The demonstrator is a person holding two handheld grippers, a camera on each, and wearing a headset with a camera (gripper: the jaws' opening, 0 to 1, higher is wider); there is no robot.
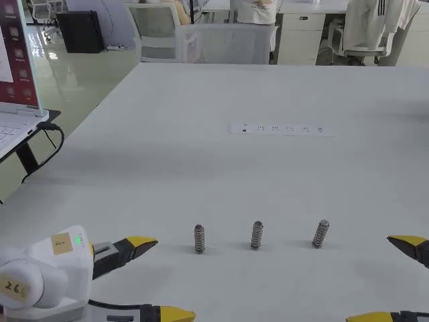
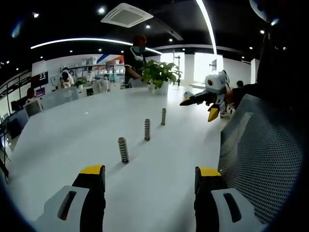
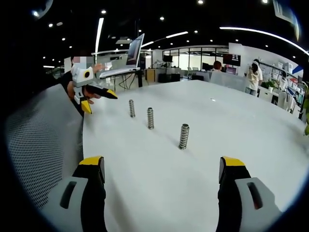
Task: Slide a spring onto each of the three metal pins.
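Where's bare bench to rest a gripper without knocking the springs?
Widest free patch: the table between the springs and the socket strip, and past the strip to the far edge. Gaps between springs are narrow. The near edge is crowded, with the left gripper and right gripper flanking the row, both open.

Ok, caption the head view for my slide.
Three upright springs in a row on the white table, left claw and right claw open at either side.
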